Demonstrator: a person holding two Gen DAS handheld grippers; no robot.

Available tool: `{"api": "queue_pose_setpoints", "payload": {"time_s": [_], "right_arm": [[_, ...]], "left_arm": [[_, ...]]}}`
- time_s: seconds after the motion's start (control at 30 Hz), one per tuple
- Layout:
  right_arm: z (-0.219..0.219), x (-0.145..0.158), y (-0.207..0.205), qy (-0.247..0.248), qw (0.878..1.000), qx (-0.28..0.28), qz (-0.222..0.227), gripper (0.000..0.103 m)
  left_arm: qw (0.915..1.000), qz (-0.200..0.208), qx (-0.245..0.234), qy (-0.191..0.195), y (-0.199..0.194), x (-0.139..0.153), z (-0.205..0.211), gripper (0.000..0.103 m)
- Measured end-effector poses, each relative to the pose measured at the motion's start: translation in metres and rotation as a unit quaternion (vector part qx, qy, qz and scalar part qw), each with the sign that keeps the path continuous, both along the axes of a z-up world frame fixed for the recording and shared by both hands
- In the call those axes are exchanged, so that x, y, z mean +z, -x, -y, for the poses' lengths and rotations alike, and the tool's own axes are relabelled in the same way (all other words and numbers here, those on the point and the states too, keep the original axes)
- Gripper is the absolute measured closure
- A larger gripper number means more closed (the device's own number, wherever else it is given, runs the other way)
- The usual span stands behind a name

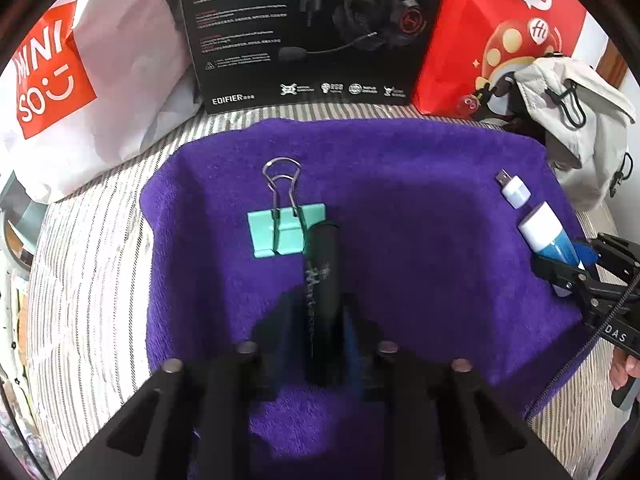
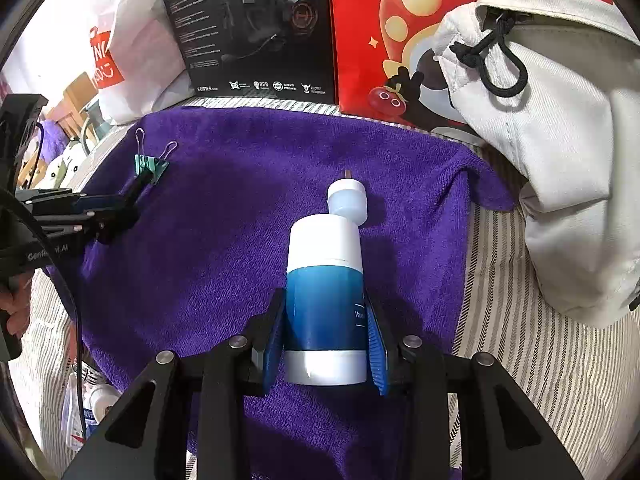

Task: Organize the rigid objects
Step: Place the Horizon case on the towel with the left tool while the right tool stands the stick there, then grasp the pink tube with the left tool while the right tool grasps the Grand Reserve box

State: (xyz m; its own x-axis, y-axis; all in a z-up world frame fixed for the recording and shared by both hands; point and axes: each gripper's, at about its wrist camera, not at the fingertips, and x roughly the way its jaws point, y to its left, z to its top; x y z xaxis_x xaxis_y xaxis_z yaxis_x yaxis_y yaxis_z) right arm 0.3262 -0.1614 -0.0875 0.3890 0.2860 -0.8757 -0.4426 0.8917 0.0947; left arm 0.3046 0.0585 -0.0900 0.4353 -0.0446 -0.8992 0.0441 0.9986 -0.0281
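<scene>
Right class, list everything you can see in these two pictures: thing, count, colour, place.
towel: one, purple, spread on the striped cloth.
striped cloth: one, grey and white, under the towel.
binder clip: one, teal, left on the towel.
black tube: one, held beside the clip.
blue tube: one, blue and white, held at the towel's right.
USB stick: one, white, beyond the blue tube.
headset box: one, black, behind the towel.
red bag: one, back right.
white bag: one, back left.
backpack: one, off-white, right.
left gripper: shut on the black tube.
right gripper: shut on the blue tube.
</scene>
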Motion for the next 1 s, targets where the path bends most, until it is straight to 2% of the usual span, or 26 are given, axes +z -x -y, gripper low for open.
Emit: {"api": "queue_pose_setpoints", "payload": {"time_s": [0.13,0.27,0.43,0.57,0.67,0.73,0.87,1.0], "right_arm": [[0.001,0.000,0.001,-0.003,1.000,0.005,-0.001,0.064],[0.002,0.001,0.006,0.005,1.000,0.013,-0.002,0.063],[0.000,0.002,0.011,0.011,1.000,0.020,-0.014,0.054],[0.001,0.007,0.015,0.020,1.000,0.011,-0.013,0.047],[0.009,0.017,0.022,0.004,1.000,0.001,-0.017,0.045],[0.015,0.024,0.027,0.002,1.000,-0.004,-0.017,0.044],[0.031,0.042,0.047,-0.001,1.000,-0.027,-0.007,0.043],[0.051,0.055,0.074,-0.021,0.998,-0.053,-0.009,0.043]], "left_arm": [[1.0000,0.000,-0.005,-0.008,0.005,-0.001,0.005,0.060],[0.9998,-0.002,-0.003,-0.017,0.008,-0.001,0.008,0.058],[0.9994,-0.007,-0.001,-0.035,0.012,-0.004,0.013,0.039],[0.9993,-0.006,0.001,-0.037,0.020,-0.002,0.014,0.037],[0.9994,0.008,0.011,-0.033,0.031,0.010,0.013,0.036],[0.9993,0.021,0.015,-0.028,0.042,0.023,0.012,0.030],[0.9982,0.042,0.021,-0.039,0.069,0.042,0.012,0.028],[0.9984,0.038,0.034,-0.027,0.098,0.043,0.005,0.027]]}}
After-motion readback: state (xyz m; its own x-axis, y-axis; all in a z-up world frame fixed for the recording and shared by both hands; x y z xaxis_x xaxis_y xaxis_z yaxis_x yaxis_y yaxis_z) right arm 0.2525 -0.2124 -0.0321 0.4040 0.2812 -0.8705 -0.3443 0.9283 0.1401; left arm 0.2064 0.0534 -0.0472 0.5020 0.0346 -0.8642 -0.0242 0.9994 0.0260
